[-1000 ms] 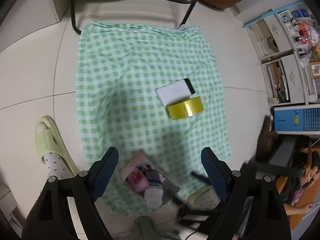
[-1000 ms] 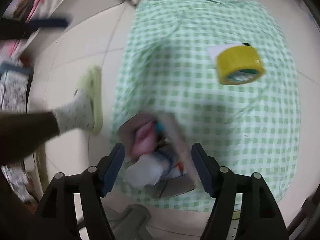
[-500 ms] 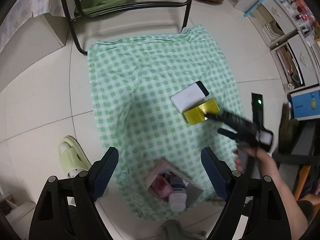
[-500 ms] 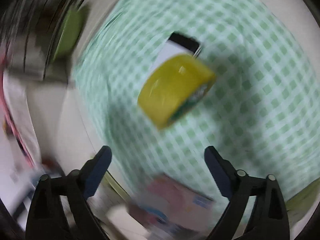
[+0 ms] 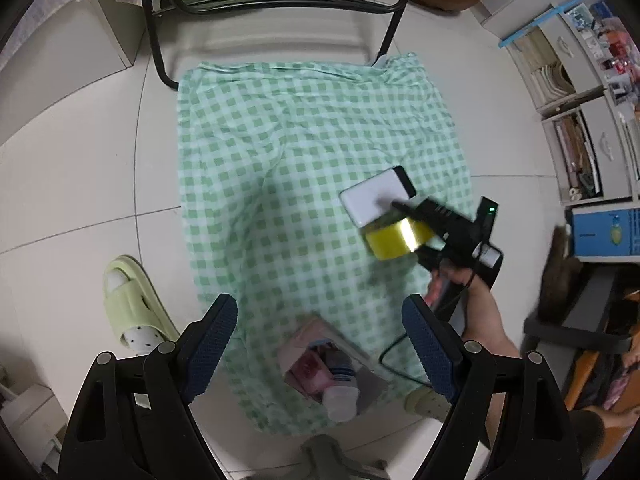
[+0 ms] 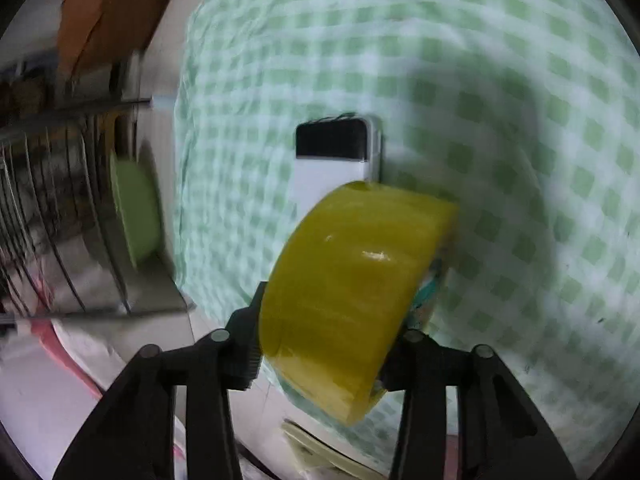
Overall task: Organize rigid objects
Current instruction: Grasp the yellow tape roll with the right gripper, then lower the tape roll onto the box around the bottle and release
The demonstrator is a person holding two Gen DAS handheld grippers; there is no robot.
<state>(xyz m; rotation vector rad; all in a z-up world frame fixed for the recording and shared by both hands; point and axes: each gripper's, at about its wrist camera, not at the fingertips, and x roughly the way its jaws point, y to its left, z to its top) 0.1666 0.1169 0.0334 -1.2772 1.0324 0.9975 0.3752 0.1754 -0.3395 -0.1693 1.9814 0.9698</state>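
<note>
We see a yellow tape roll standing on edge on the green checked cloth, touching a white power bank with one black end that lies flat beside it.

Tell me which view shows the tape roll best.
The right wrist view: the tape roll fills it, between the closing right gripper jaws. The left wrist view shows it small, partly behind that gripper, beside the power bank.
</note>
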